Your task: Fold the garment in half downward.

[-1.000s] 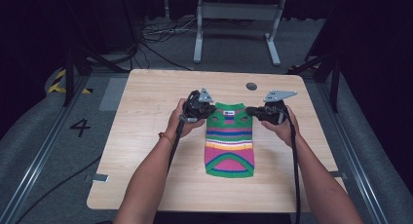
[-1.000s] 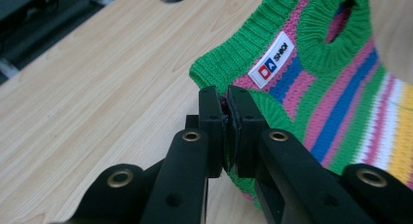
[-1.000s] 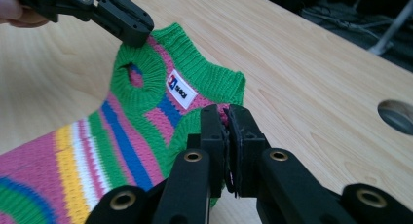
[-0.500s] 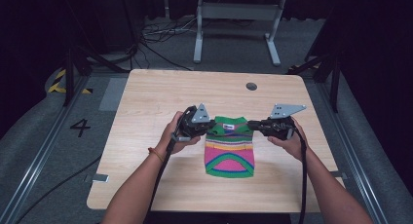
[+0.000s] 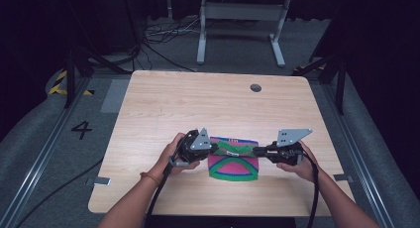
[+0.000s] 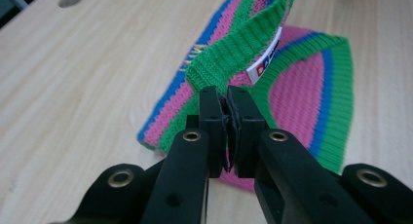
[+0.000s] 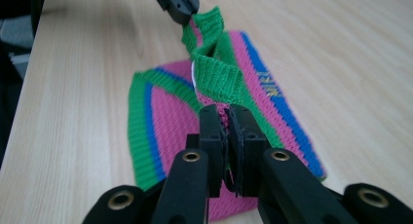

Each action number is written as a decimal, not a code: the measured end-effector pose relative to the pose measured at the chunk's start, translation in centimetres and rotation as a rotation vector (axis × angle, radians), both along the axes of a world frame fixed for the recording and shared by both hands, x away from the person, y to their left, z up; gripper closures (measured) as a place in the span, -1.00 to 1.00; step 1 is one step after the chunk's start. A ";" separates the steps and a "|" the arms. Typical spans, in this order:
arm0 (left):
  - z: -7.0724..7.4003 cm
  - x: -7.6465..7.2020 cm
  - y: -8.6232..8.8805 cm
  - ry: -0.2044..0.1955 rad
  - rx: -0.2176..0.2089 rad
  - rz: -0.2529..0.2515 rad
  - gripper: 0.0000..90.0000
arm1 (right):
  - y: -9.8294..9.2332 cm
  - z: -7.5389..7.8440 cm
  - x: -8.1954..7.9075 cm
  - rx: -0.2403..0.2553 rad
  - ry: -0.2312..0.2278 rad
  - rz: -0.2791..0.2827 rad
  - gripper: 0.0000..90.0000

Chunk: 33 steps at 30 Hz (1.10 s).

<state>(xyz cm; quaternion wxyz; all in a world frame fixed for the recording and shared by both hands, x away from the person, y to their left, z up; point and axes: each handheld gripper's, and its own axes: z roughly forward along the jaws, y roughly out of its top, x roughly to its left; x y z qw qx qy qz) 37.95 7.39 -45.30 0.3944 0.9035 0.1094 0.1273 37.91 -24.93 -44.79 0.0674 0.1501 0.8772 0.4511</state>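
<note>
Currently both left gripper (image 5: 214, 149) and right gripper (image 5: 257, 151) pinch the green ribbed hem of the striped knit sweater (image 5: 234, 164), half-folded near the table (image 5: 198, 104) front edge; uneven pull risks hem slipping, skewing fold

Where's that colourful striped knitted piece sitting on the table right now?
In the high view the striped knitted garment lies on the near half of the wooden table, folded over, between the left tool and right tool, which pinch its green edge.
</note>
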 end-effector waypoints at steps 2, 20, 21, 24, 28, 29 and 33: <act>-0.4 -0.6 -0.1 0.004 0.021 -0.015 0.90 | 0.1 -0.5 -0.6 -0.024 0.006 0.012 0.89; -1.1 -3.2 0.9 0.067 0.048 -0.016 0.43 | -0.4 -2.1 -3.6 -0.124 0.020 -0.048 0.44; -1.0 -3.0 1.1 0.065 0.044 -0.001 0.38 | -0.2 -2.0 -3.7 -0.128 0.016 -0.053 0.43; -0.6 -2.1 1.7 0.076 -0.003 0.052 0.28 | 0.5 -1.9 -4.0 -0.123 0.005 -0.050 0.42; -0.4 -1.7 1.4 0.083 -0.044 0.061 0.35 | 1.4 -2.0 -4.1 -0.111 0.010 -0.041 0.49; -0.7 -1.8 0.5 0.091 -0.041 0.026 0.36 | 1.7 -2.1 -4.1 -0.111 0.011 -0.037 0.51; -1.5 -2.3 -0.8 0.100 0.007 -0.030 0.50 | 2.0 -2.7 -4.1 -0.118 0.016 -0.031 0.59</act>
